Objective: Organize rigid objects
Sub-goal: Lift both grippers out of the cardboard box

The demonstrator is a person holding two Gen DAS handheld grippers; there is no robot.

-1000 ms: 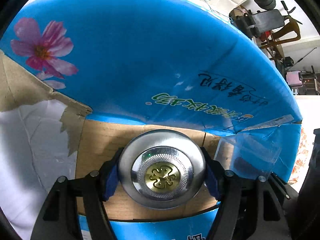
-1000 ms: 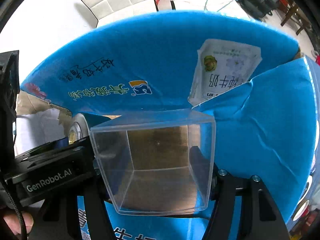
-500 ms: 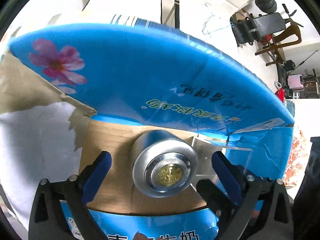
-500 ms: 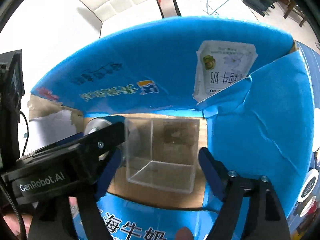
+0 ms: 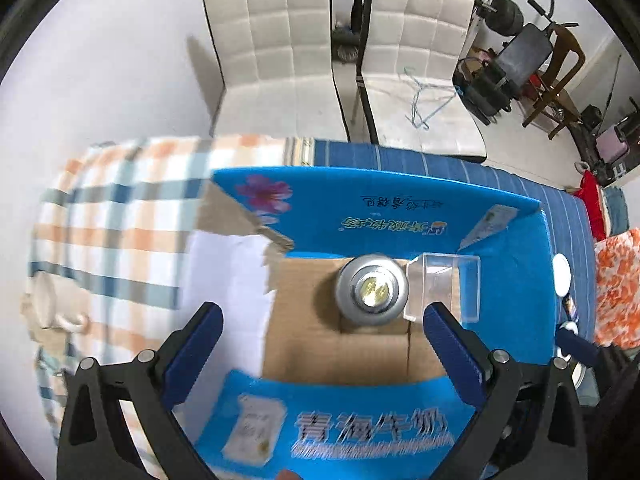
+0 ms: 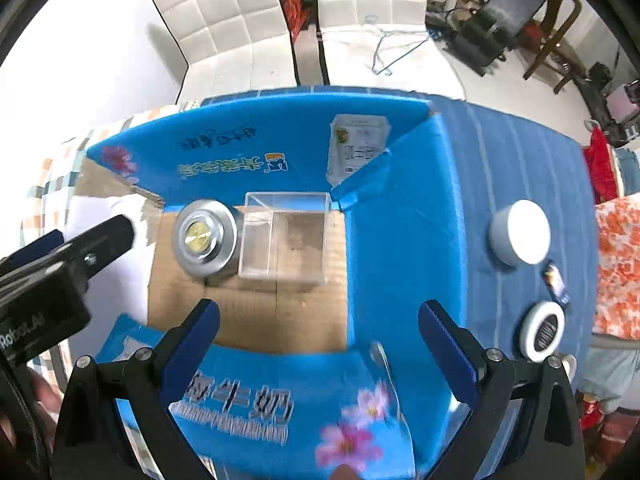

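Blue cardboard box [image 5: 400,208] sits open on the desk [image 6: 500,160], flaps up, brown floor showing. Silver metal can [image 5: 372,290] stands upright on the box floor near the back wall, gold embossed cap facing up. Clear plastic cube [image 5: 444,284] stands just beside it on the can's right, touching or nearly so; cannot tell which.

Left gripper [image 5: 322,356] hangs above the box pointing down, fingers [image 5: 192,354] spread wide, having just been opening, nothing between them; the can lies below and clear of the pads. Right gripper [image 6: 318,350] also above the box, fingers [image 6: 448,354] spread wide, jaws just opened further, nothing held; the cube sits well below them. In the right view the left gripper's black body enters from the left edge, over the box's torn left side.

Desk is covered with a blue striped cloth on the right and an orange-blue checked cloth [image 5: 112,216] on the left. White round jar [image 6: 520,232] and a white ring-shaped item [image 6: 542,330] lie on the blue cloth right of the box, apart from it. White mug [image 5: 54,306] rests on the checked cloth at far left. Two white padded chairs [image 5: 276,52] stand behind the desk.
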